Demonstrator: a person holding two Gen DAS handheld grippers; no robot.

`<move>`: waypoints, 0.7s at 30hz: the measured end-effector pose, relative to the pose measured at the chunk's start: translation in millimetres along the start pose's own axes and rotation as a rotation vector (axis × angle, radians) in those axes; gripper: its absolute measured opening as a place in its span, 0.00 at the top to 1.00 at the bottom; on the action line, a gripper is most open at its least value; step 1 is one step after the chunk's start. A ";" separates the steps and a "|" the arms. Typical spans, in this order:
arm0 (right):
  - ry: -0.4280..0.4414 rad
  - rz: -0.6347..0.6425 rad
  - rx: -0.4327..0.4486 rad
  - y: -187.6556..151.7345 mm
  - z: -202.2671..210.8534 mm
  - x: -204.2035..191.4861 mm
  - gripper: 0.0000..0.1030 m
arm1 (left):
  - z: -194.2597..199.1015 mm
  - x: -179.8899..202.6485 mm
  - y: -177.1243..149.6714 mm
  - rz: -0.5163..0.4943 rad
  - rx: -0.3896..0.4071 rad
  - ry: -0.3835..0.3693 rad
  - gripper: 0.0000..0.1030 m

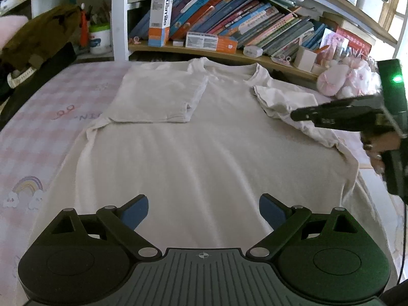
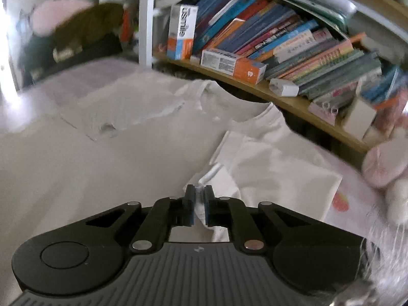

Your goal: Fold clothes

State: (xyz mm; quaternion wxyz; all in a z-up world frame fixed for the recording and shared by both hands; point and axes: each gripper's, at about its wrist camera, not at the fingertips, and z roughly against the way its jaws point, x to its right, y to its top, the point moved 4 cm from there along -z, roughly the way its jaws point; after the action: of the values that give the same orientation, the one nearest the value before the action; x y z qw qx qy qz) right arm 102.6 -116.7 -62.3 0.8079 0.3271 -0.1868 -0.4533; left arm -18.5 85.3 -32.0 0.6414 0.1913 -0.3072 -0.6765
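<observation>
T-shirt (image 1: 204,148) laid flat across bed (image 1: 38,117), collar at far edge, both sleeves turned inward | right claw (image 2: 199,195) pinched shut on right sleeve (image 2: 267,168) edge | left claw (image 1: 203,210) spread wide, nothing held | risk: thin pinch slipped, sleeve fold bunched.

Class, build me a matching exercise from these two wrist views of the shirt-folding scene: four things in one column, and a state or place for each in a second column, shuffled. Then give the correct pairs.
Column 1
1. left gripper
2. right gripper
3. left sleeve
4. toothbrush box

Column 2
A. standing upright on the bookshelf
B. folded flat inward over the white T-shirt
C. jaws wide apart, holding nothing
D. shut on the right sleeve

Pairs: 1-C, 2-D, 3-B, 4-A
</observation>
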 end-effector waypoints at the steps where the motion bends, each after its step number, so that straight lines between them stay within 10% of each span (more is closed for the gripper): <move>1: 0.015 -0.019 0.001 0.5 3.4 1.8 0.92 | -0.6 1.5 0.1 -0.003 -0.001 -0.003 0.07; 9: 0.083 -0.112 0.019 -1.9 5.9 0.4 0.77 | 0.0 23.3 0.1 -0.083 0.003 -0.018 0.07; 15: -0.099 -0.163 0.029 0.5 -6.8 12.0 0.78 | 0.3 36.0 0.1 -0.117 0.005 -0.024 0.07; 21: -0.094 -0.195 0.000 -3.5 -14.1 16.9 0.78 | 4.7 35.5 -0.7 -0.070 0.005 0.014 0.07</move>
State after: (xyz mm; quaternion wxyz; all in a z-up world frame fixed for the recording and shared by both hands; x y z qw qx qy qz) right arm 117.7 -127.4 -74.7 0.7503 0.3220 -0.1917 -0.5447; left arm -25.8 51.1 -24.3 0.6190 0.2084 -0.2973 -0.6964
